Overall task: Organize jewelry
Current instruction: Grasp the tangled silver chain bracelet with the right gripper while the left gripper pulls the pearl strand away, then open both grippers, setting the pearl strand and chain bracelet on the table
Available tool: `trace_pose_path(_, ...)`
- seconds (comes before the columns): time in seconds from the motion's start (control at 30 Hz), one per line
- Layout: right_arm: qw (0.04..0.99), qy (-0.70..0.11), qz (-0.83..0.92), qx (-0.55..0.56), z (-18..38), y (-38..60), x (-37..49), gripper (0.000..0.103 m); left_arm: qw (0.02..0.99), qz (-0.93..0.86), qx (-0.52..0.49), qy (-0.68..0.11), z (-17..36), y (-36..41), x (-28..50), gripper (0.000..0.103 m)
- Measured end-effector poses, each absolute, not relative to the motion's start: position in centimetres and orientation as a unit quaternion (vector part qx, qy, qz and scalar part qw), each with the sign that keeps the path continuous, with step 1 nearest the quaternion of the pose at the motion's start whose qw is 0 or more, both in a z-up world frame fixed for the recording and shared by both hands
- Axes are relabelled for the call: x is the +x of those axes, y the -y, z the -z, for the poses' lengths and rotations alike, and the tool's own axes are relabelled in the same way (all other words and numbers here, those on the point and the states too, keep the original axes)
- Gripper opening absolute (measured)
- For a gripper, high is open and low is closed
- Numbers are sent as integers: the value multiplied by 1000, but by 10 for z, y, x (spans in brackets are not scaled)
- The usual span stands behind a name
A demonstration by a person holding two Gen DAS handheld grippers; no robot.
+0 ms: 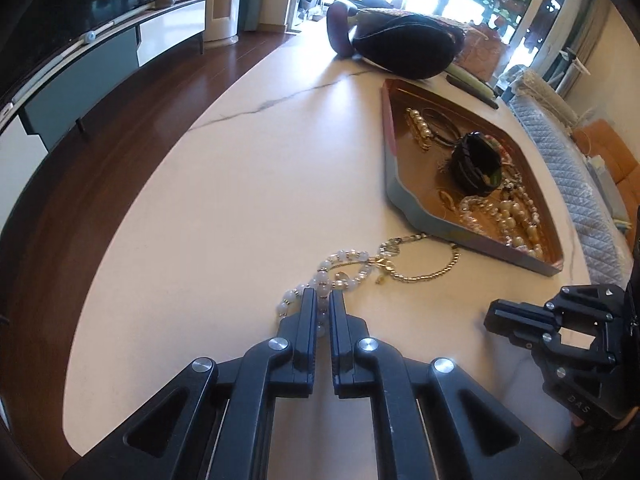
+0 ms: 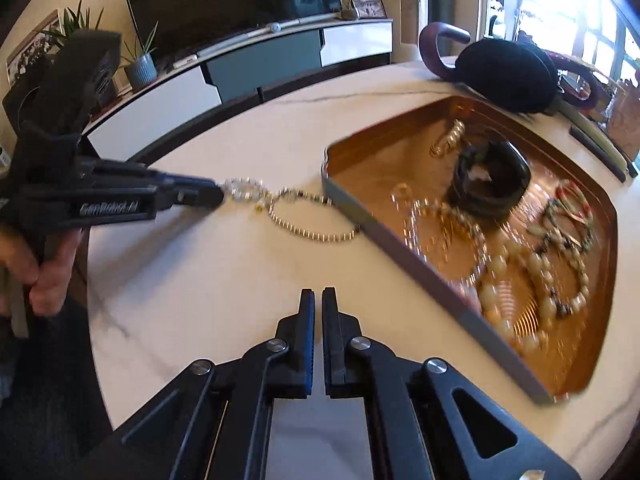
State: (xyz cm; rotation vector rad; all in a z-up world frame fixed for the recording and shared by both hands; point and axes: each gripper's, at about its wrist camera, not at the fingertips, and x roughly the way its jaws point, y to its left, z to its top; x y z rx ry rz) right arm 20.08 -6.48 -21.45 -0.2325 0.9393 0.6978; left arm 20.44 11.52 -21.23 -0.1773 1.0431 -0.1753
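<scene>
A white bead bracelet (image 1: 344, 270) lies on the pale marble table, tangled with a gold chain bracelet (image 1: 428, 272) that reaches the tray's near edge. My left gripper (image 1: 323, 300) is shut on the white bead bracelet; it shows in the right wrist view (image 2: 218, 196) pinching the white beads (image 2: 244, 189), with the gold chain (image 2: 312, 232) beyond. My right gripper (image 2: 318, 300) is shut and empty over bare table, and shows at the right of the left wrist view (image 1: 494, 318). The blue tray with a copper floor (image 1: 390, 184) (image 2: 400, 248) holds several bead necklaces, gold pieces and a black cuff (image 1: 476, 166) (image 2: 488, 180).
A black hat (image 1: 404, 46) (image 2: 508, 74) and a curved maroon handle (image 1: 338, 20) lie at the table's far end. A knife-like item (image 1: 472, 82) lies behind the tray. A TV cabinet stands across the wooden floor on the left.
</scene>
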Motion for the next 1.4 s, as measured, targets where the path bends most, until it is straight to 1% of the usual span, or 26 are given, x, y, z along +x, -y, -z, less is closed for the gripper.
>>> trace_pose_path(0.13,835,-414,-350,-92,198,54,205,4,868,86,-72,-483,203,-109,202,6)
trace_pose_path(0.2,834,-412,-356,-91,200,41,214,6,869,86,-69,-483,203,-110,201,6)
trace_pose_path(0.33,827,-435,-346,-87,221,29,238,6,862,79,-75,-495,211,-117,202,6)
trace_pose_path(0.37,829,-430,-349,-76,222,32,240,6,860,79,-76,-499,213,-118,202,7)
trace_pose_path(0.43,820,-446,-354,-62,222,39,242,7,861,78,-74,-497,212,-118,202,8)
trace_pose_path(0.57,813,-450,-345,-134,217,41,219,7,859,80,-73,-501,212,-115,203,9)
trace_pose_path(0.67,808,-452,-336,-174,213,52,198,7,859,84,-61,-501,212,-107,203,11)
trace_pose_path(0.87,802,-484,-306,-170,209,91,180,7,852,116,-54,-507,212,-86,199,16)
trace_pose_path(0.9,805,-485,-299,-167,208,101,177,7,852,121,-46,-507,212,-81,198,20)
trace_pose_path(0.93,806,-487,-293,-164,208,109,177,7,854,125,-36,-504,212,-77,197,27)
trace_pose_path(0.97,809,-490,-283,-161,207,121,175,7,855,132,-25,-501,211,-73,195,31)
trace_pose_path(1.03,814,-495,-264,-150,206,141,173,8,855,141,-11,-499,210,-65,191,45)
trace_pose_path(1.07,819,-494,-258,-137,206,153,172,11,853,147,-8,-500,210,-61,190,47)
trace_pose_path(1.1,826,-485,-259,-125,204,162,171,18,852,149,-11,-502,210,-60,189,47)
trace_pose_path(1.13,836,-468,-266,-109,199,172,167,22,852,149,-17,-502,208,-61,189,47)
trace_pose_path(1.17,841,-459,-267,-101,195,178,165,25,854,144,-23,-499,206,-64,188,47)
trace_pose_path(1.2,850,-446,-263,-96,189,183,163,37,857,137,-28,-496,204,-68,188,49)
trace_pose_path(1.23,859,-431,-258,-96,183,185,161,59,860,128,-32,-493,202,-72,188,56)
trace_pose_path(1.3,868,-411,-261,-102,177,188,159,80,864,105,-44,-491,202,-82,191,67)
trace_pose_path(1.4,858,-426,-266,-107,186,184,168,81,858,88,-59,-503,210,-92,198,68)
